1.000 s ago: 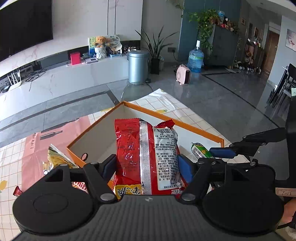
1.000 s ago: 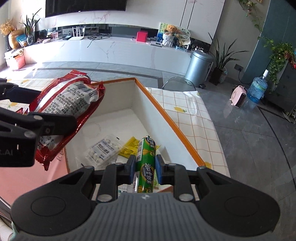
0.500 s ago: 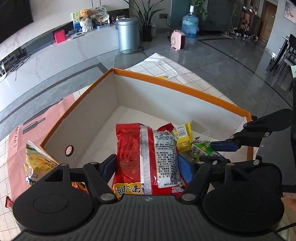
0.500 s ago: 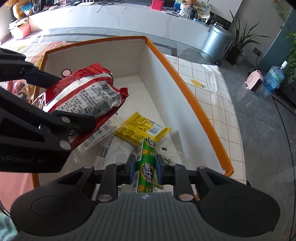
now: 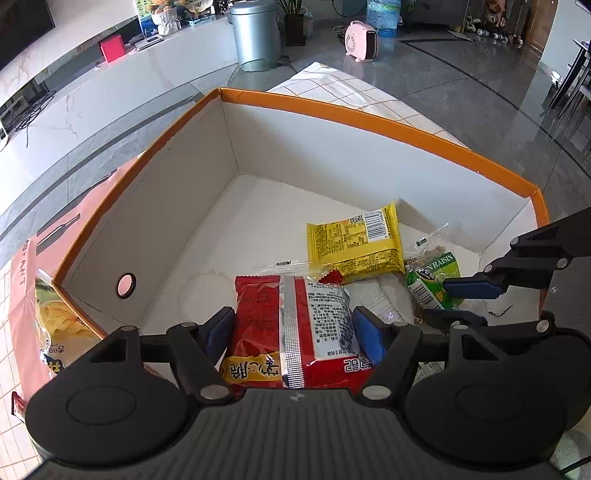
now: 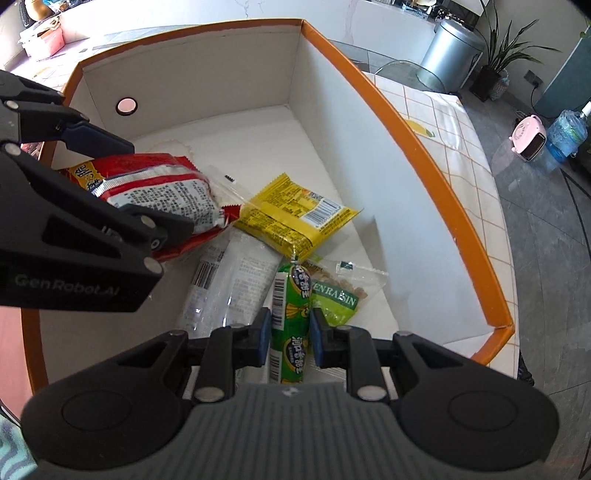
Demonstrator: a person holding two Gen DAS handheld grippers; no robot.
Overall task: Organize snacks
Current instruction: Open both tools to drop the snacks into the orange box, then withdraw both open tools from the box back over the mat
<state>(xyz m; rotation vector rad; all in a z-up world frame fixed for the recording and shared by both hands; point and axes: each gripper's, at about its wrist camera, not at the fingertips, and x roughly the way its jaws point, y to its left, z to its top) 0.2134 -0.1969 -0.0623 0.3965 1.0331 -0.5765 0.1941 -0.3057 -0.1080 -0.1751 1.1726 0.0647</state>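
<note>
My left gripper [image 5: 293, 332] is shut on a red snack packet [image 5: 291, 328] and holds it low inside the orange-rimmed white box [image 5: 332, 110]. In the right wrist view the packet [image 6: 155, 192] hangs just above the box floor. My right gripper [image 6: 286, 332] is shut on a green sausage stick [image 6: 291, 325], also low in the box [image 6: 406, 122]. Its fingers [image 5: 469, 288] show at the right of the left wrist view. A yellow packet [image 6: 295, 218], a green raisin bag [image 6: 334, 301] and a clear bag [image 6: 229, 284] lie on the box floor.
A yellow chip bag [image 5: 51, 325] lies outside the box at its left wall on the pink and checked tablecloth [image 5: 22, 280]. The far half of the box floor [image 5: 258, 214] is bare. A metal bin [image 5: 255, 33] and a pink heater [image 5: 360, 40] stand on the floor beyond.
Both grippers have come down into the box with their snacks still held. The box floor and the snacks lying on it have come much closer.
</note>
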